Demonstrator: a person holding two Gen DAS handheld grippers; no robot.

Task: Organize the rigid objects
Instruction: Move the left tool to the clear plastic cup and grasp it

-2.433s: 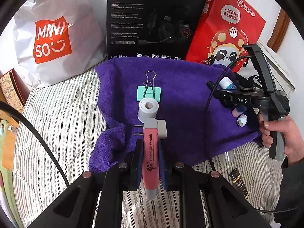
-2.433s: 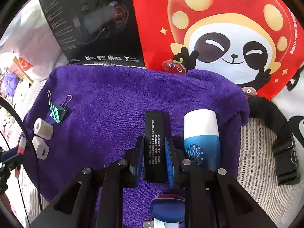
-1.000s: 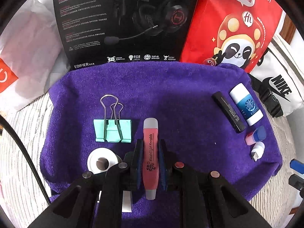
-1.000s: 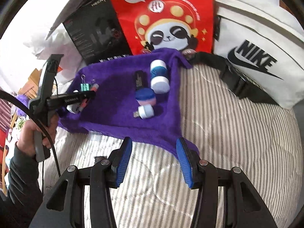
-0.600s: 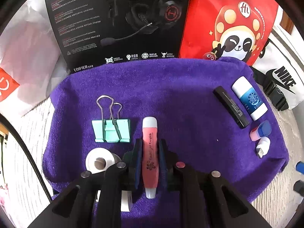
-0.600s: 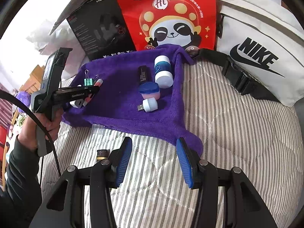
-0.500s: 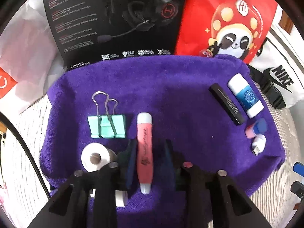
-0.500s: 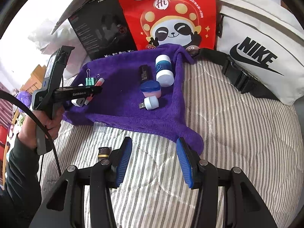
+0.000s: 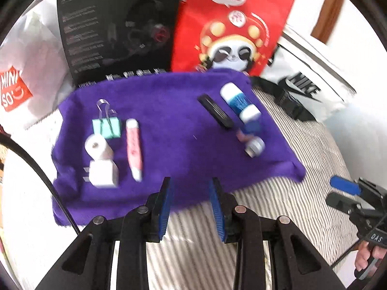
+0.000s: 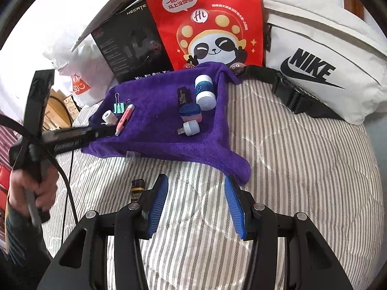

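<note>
A purple towel (image 9: 169, 125) lies on the striped bed. On its left lie a green binder clip (image 9: 106, 125), a white tape roll (image 9: 98, 146), a white plug (image 9: 102, 172) and a pink pen (image 9: 133, 148). On its right lie a black stick (image 9: 215, 113), a blue-white tube (image 9: 239, 104), a blue-pink eraser (image 9: 249, 130) and a small USB light (image 9: 254, 148). My left gripper (image 9: 191, 203) is open and empty, pulled back over the towel's near edge. My right gripper (image 10: 196, 203) is open and empty above the bed, near the towel's front corner (image 10: 239, 166).
A black headset box (image 9: 116, 31), a red panda bag (image 9: 232, 29), a white Miniso bag (image 9: 17, 89) and a white Nike bag (image 10: 314, 67) stand behind the towel. A small dark bottle (image 10: 136, 191) and a clear cap (image 10: 132, 156) lie on the striped bedding.
My left gripper opened, let go of the pink pen on the towel beside the clip, and drew back. My right gripper stayed open and drew a little farther back.
</note>
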